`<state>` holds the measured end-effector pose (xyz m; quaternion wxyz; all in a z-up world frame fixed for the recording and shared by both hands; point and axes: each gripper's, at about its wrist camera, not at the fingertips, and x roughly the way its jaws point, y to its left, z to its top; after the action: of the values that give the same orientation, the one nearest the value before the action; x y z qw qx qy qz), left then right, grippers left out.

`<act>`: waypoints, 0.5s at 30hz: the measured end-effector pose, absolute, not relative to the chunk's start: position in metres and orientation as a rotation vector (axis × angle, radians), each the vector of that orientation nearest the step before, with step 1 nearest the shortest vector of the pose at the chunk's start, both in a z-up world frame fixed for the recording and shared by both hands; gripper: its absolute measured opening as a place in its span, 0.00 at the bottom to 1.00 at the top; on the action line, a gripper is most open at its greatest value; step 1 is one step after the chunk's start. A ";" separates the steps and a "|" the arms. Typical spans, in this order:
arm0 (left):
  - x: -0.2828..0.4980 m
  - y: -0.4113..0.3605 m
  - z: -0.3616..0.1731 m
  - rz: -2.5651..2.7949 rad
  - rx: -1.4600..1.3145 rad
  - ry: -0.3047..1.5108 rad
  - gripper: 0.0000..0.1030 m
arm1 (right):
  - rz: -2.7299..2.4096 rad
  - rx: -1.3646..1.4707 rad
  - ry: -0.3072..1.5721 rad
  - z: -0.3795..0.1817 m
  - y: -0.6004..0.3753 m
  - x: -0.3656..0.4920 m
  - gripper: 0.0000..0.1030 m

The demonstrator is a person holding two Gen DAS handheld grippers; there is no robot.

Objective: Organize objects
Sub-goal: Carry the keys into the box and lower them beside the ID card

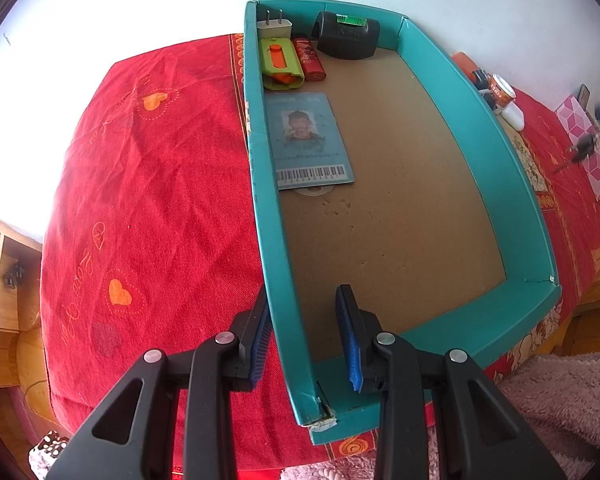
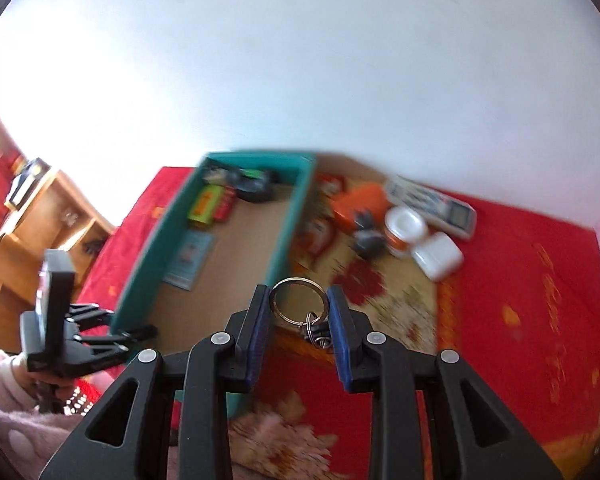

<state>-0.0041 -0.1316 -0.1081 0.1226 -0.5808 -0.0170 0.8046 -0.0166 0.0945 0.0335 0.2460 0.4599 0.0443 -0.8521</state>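
Note:
A teal box [image 1: 512,184] lies on the red cloth; it also shows in the right wrist view [image 2: 296,216]. It holds an ID card [image 1: 312,140], a green and orange cutter [image 1: 282,64], a red lighter [image 1: 309,58], a white plug [image 1: 274,26] and a black level [image 1: 348,34]. My left gripper [image 1: 306,300] is open and straddles the box's left wall near the front corner. My right gripper [image 2: 298,300] is shut on a metal key ring [image 2: 298,300], held above the box's right wall.
Right of the box lie an orange object [image 2: 360,200], a remote [image 2: 432,204], a small jar [image 2: 404,228], a white case [image 2: 438,256] and a dark object [image 2: 366,240]. A pink patterned box [image 1: 588,144] stands far right. Wooden furniture [image 2: 40,220] is at left.

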 end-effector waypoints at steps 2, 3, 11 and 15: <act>-0.005 -0.131 -0.108 2.349 -1.695 -0.052 0.28 | -2.289 1.222 0.122 0.037 0.079 -0.021 0.29; -0.005 -0.131 -0.108 2.349 -1.695 -0.053 0.28 | -2.272 1.211 0.120 0.038 0.072 -0.023 0.29; -0.005 -0.129 -0.111 2.358 -1.691 -0.070 0.28 | -2.158 1.147 0.206 0.036 0.013 -0.032 0.29; -0.006 -0.127 -0.112 2.358 -1.691 -0.071 0.28 | -2.104 1.178 0.219 0.023 -0.006 -0.040 0.29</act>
<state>-0.0058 -0.1275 -0.1122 0.1192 -0.5783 -0.0244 0.8067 -0.0396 -0.0060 0.0232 0.3522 0.4554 0.0848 -0.8133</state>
